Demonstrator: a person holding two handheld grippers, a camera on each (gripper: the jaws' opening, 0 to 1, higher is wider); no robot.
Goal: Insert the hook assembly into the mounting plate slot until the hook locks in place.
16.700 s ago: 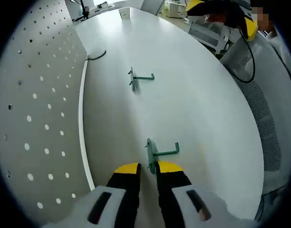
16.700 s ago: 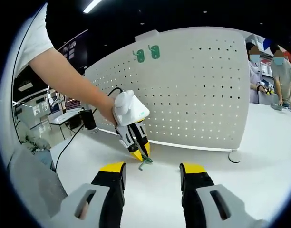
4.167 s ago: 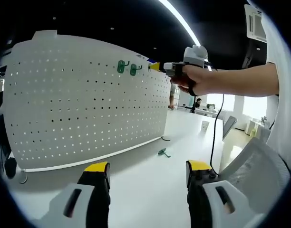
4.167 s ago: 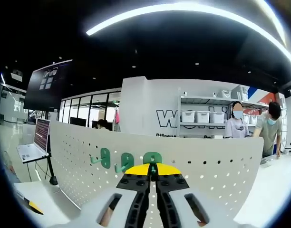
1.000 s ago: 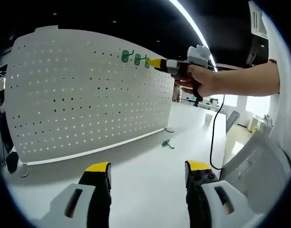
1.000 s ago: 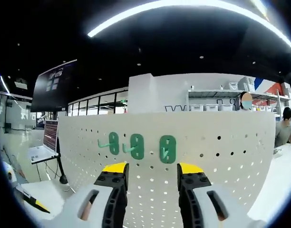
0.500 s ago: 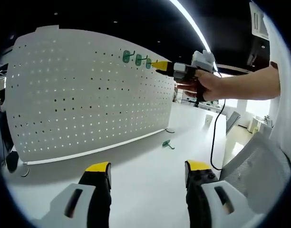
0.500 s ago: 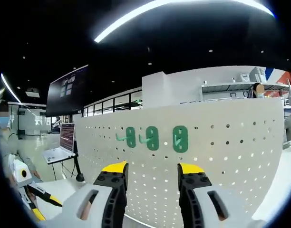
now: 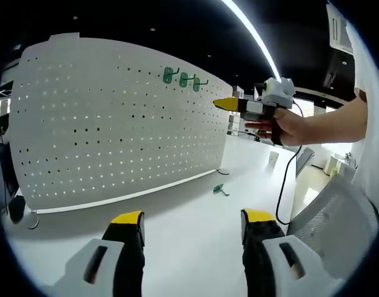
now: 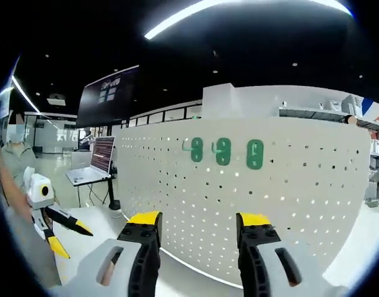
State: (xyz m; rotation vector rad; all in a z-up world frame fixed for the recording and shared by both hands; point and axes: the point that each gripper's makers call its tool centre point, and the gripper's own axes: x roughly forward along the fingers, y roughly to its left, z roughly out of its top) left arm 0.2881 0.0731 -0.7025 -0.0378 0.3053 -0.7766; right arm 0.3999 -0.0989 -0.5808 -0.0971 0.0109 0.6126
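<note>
hanging on the pegboard point(image 10: 282, 185) are three green hooks point(image 10: 223, 151), and one more green hook point(image 9: 220, 189) lies on the tabletop point(image 9: 177, 229) near the board's foot. best next move: drop low and pinch that hook by its backplate. right gripper point(image 10: 199, 224) jaws wide apart, empty; left gripper point(image 9: 186, 221) the same.
</note>
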